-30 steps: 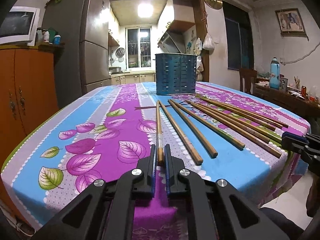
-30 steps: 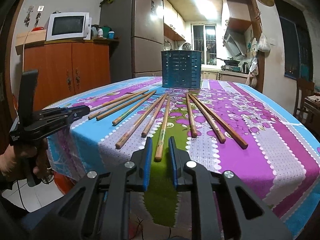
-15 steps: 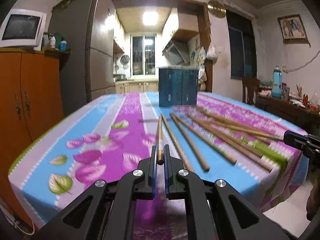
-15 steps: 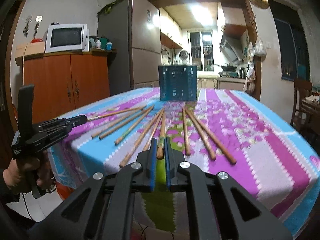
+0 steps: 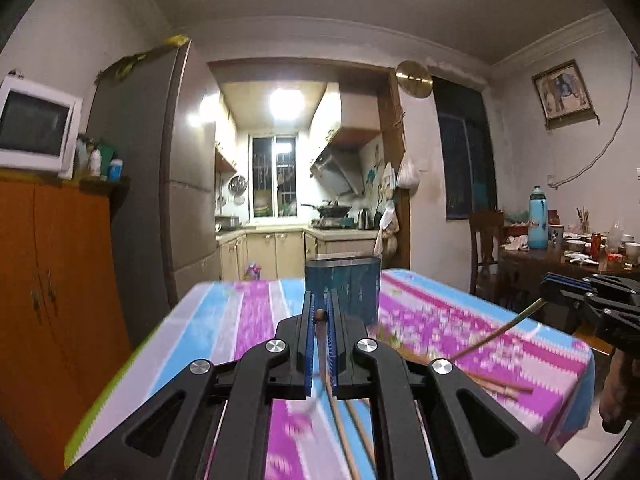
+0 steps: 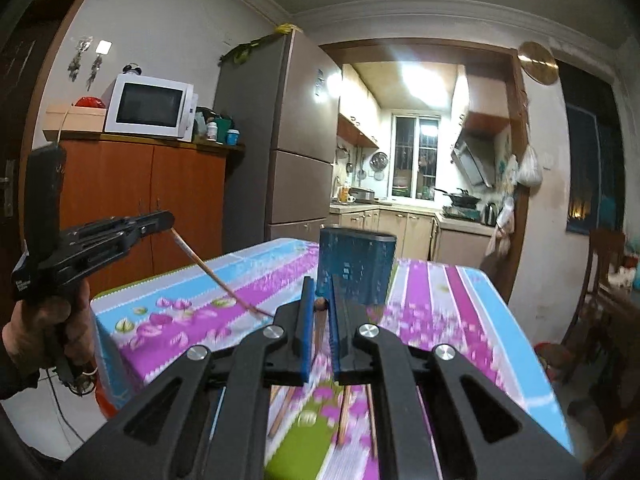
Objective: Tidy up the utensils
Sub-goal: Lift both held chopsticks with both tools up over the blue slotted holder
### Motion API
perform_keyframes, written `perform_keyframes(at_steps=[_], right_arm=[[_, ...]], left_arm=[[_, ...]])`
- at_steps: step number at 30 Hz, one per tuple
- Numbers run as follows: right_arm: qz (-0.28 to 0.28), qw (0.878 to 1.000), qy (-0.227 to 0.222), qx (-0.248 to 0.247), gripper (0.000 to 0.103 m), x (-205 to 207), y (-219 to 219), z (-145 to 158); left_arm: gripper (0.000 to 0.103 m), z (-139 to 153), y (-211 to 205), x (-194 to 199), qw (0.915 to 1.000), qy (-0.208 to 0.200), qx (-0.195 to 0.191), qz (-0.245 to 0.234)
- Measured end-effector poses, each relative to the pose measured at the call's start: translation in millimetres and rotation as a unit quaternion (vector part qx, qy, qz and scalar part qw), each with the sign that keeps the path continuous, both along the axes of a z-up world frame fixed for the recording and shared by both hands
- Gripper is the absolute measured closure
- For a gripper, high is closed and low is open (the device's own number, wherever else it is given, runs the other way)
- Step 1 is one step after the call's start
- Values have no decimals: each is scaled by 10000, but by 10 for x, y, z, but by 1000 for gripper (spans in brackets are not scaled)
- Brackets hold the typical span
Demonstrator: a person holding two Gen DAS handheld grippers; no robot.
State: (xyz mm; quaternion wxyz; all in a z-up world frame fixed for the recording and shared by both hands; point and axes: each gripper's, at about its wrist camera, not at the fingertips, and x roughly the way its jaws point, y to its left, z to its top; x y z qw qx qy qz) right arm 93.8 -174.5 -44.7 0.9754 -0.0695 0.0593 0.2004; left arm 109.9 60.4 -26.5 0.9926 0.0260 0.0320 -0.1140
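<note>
From your left wrist camera, the left gripper point(image 5: 320, 314) has its jaws pressed together on a wooden chopstick point(image 5: 319, 315); you see its round end between the blue pads, and its shaft runs down toward 6 o'clock under the gripper. The blue utensil holder point(image 5: 352, 286) stands upright on the worktop point(image 5: 440, 328) just behind the jaws, at 12 o'clock from them. At 3 o'clock the right gripper point(image 5: 560, 286) comes in from the picture edge with a second chopstick point(image 5: 496, 332) hanging from its tip, slanting down toward 8 o'clock. More chopsticks point(image 5: 504, 388) lie on the flowered cloth at 4 o'clock, blurred.

From your right wrist camera, the right gripper point(image 6: 320, 304) pinches its own chopstick point(image 6: 320, 304) the same way, end-on between the pads. The holder point(image 6: 356, 266) stands at 12 o'clock, slightly to the right of the jaws. At 9 o'clock your hand point(image 6: 44, 320) holds the left gripper point(image 6: 162, 220), and the chopstick point(image 6: 216, 276) clamped in its tip slants down toward 4 o'clock. Other chopsticks point(image 6: 344, 416) rest on the worktop point(image 6: 460, 320) at 6 o'clock, below the jaws.
</note>
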Motion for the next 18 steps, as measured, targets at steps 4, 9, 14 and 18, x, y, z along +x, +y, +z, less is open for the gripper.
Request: perform_keyframes(at_steps=[4,9,14,18], right_arm=[[159,9997,93,-141,98,241,83,221],[295,9977,579,-189,98,658,132,415],[309,9950,938,-154,98,1004,136,635],[246,9939,1071,-120,98,1225,73,841]], left_arm=[[96,275,-158,241,9997,-78,222,-119],[96,463,-263,599,9991,165,290,-260],[96,637,-285,886,9983,382,301,-326],[96,830,-286,1024,9983,398,287,-331]])
